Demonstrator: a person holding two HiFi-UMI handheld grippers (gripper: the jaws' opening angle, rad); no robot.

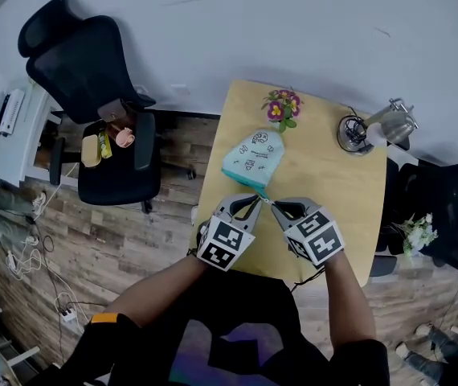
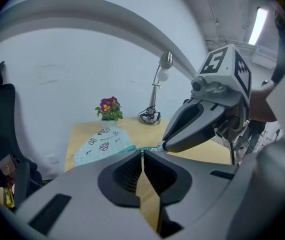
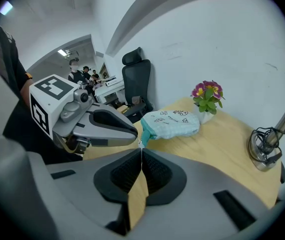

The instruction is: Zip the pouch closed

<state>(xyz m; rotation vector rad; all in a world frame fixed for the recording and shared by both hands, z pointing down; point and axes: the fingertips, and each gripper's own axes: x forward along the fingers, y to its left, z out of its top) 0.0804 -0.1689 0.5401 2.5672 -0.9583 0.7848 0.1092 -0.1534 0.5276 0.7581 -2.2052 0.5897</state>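
Note:
A pale teal pouch (image 1: 253, 158) printed with small doodles lies on the wooden table (image 1: 337, 195), its narrow end pointing toward me. In the head view my left gripper (image 1: 257, 196) and right gripper (image 1: 272, 203) meet at that near end, tips almost touching. In the left gripper view the pouch (image 2: 101, 141) runs up to the shut left gripper (image 2: 142, 153), which pinches its teal end. Seen from the right gripper view, the pouch (image 3: 171, 123) ends at the shut right gripper (image 3: 141, 147), which grips a small white zipper pull (image 3: 140, 144). The zipper line itself is hidden.
A potted purple flower (image 1: 282, 108) stands just beyond the pouch. A desk lamp (image 1: 367, 129) with a coiled cord sits at the table's far right corner. A black office chair (image 1: 100, 95) stands left of the table, another (image 1: 446, 207) at the right. People stand far off in the right gripper view.

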